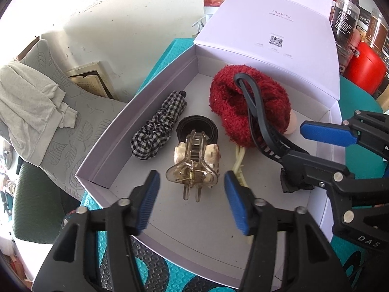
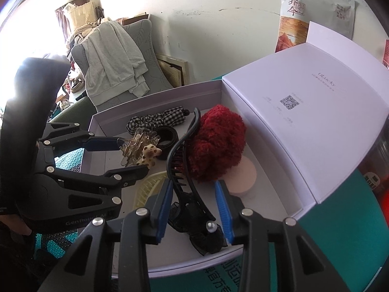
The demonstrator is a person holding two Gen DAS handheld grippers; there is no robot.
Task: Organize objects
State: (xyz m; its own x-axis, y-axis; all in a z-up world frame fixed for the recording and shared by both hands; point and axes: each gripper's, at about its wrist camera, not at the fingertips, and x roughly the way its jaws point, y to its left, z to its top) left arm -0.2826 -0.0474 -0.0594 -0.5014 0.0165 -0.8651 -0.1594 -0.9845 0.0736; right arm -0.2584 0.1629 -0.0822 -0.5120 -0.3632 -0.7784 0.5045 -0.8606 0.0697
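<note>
Sitting on a teal surface (image 1: pixel 359 112), white box (image 1: pixel 136 112) filling. Left tongs (image 1: pixel 192 189) spread around claw clip (image 1: pixel 193 165), right tongs (image 2: pixel 192 202) spread beside black clip (image 2: pixel 184 165); possibly snagging either, dragging it out.

Lived-in home room, clothes (image 2: pixel 114 58) draped over chair (image 2: pixel 143 48) (untidy), food jars (image 1: pixel 350 12)

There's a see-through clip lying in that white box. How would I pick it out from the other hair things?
Look inside the open white box on the teal mat. Near its middle, just in front of a black ring-shaped band and right of a black-and-white checked scrunchie, lies the clear claw clip. It alone is transparent plastic with a metal spring and pale spotted trim.
</note>
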